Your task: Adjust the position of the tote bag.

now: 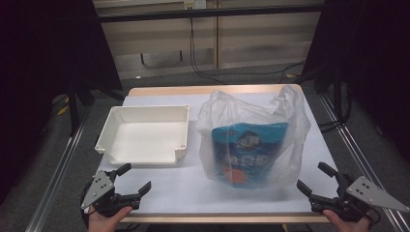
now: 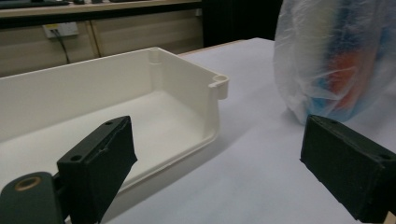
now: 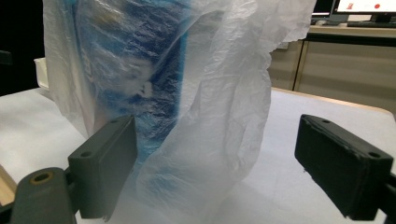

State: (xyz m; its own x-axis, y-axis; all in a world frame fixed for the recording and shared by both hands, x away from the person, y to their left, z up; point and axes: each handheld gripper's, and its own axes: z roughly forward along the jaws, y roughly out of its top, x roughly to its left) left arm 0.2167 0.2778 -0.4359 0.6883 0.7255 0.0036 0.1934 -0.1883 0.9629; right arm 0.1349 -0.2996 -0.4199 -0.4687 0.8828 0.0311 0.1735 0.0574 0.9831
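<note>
While both hands are resting at the near edge of the table (image 1: 159,193), the left gripper (image 1: 130,179) is sitting at the near left corner with its jaws spread wide and nothing between them, pointing toward the white tray (image 1: 145,133). The right gripper (image 1: 316,178) is sitting at the near right corner, its jaws likewise gaping wide and gripping nothing, aiming at the plastic bag (image 1: 254,140) just beyond them. A little farther in, that translucent bag is standing upright right of centre, enclosing a blue snack packet (image 1: 246,152) with an orange patch low down. The tray is lying left of the bag, apart from it, its interior bare.
</note>
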